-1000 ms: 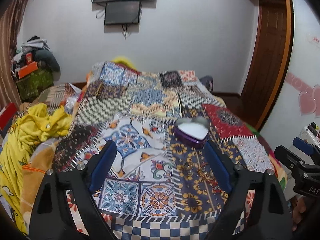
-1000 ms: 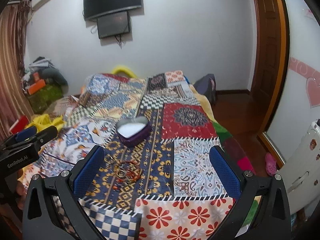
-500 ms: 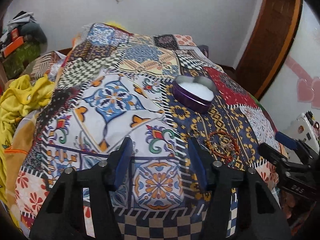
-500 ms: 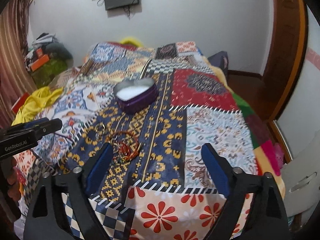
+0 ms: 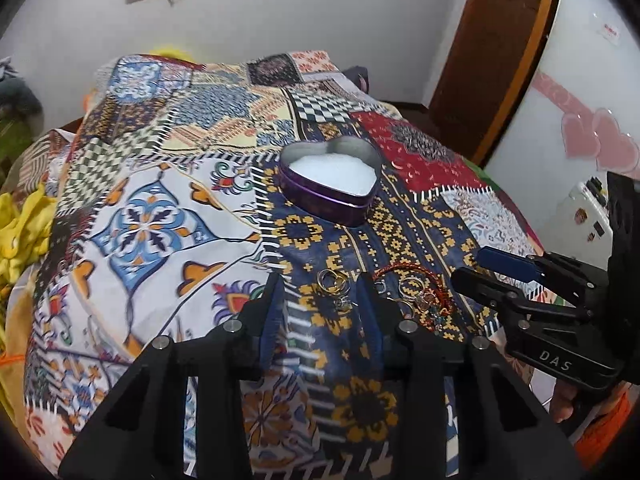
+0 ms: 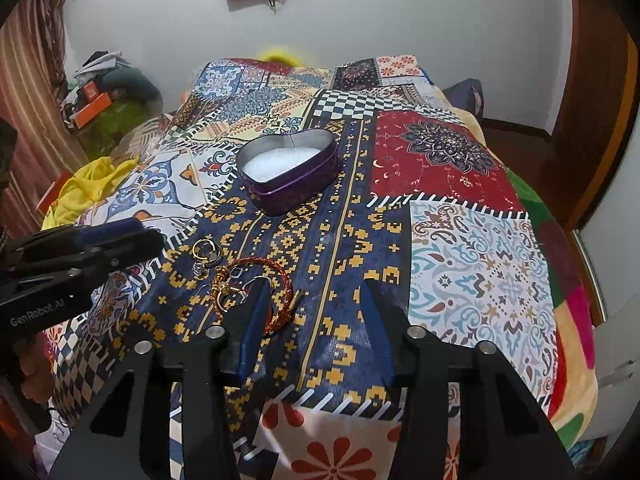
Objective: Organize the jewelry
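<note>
A purple heart-shaped tin with white lining stands open on the patchwork bedspread; it also shows in the right wrist view. Nearer lies a jewelry pile: gold rings and a red braided bracelet, seen from the right as rings and bracelet. My left gripper is open, low over the rings, jaws partly closed in. My right gripper is open, its left finger at the bracelet. Each gripper shows in the other's view, the right and the left.
The patchwork bedspread covers the bed. Yellow cloth lies at its left edge. A wooden door and a white wall stand to the right. Clutter sits by the far left wall.
Both grippers have moved forward and down toward the jewelry pile, and both pairs of jaws have narrowed. The tin and jewelry have not moved.
</note>
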`<state>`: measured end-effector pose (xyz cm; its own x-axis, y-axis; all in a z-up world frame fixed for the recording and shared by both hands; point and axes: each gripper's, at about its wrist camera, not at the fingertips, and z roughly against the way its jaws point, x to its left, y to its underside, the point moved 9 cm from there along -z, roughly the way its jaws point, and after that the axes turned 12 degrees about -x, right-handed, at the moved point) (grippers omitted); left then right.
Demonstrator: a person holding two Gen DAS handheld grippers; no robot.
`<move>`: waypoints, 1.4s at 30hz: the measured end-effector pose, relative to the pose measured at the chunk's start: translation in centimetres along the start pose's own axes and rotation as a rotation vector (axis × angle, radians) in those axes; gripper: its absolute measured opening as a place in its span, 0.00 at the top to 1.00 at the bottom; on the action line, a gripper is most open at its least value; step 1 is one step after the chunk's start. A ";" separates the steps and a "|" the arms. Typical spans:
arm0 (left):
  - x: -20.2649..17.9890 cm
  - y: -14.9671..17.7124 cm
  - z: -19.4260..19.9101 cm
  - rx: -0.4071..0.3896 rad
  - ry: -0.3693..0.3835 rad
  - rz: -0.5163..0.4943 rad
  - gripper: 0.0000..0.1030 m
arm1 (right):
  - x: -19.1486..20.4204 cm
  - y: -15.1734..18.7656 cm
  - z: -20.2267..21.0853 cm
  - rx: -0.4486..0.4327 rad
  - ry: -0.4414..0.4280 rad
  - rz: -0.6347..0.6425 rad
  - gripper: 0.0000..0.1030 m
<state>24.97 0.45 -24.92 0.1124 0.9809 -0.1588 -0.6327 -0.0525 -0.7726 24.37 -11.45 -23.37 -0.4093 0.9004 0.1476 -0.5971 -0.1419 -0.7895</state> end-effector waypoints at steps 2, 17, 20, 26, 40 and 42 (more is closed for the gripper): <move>0.2 0.1 -0.9 0.024 -0.005 -0.004 0.68 | 0.0 0.2 -0.2 0.010 -0.011 -0.001 0.65; -0.7 1.3 -4.5 0.078 0.000 -0.092 0.69 | 0.7 0.7 -1.5 0.047 -0.056 0.023 0.66; -0.6 1.3 -4.8 0.075 -0.010 -0.102 0.78 | 0.8 0.7 -1.6 0.051 -0.057 0.026 0.69; -0.7 1.2 -4.4 0.062 -0.004 -0.111 0.92 | 0.7 0.4 -1.4 0.051 -0.064 0.011 0.70; -1.4 1.8 -0.7 0.084 0.110 -0.053 0.92 | 2.0 -0.5 0.4 0.022 -0.077 0.030 0.70; -1.2 2.4 -0.2 0.092 0.089 -0.068 0.92 | 2.1 -0.4 0.5 0.027 -0.078 0.029 0.70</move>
<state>23.46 -0.93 -26.65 0.2221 0.9609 -0.1651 -0.6885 0.0347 -0.7244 23.42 -9.68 -22.46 -0.4781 0.8614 0.1717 -0.6021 -0.1792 -0.7780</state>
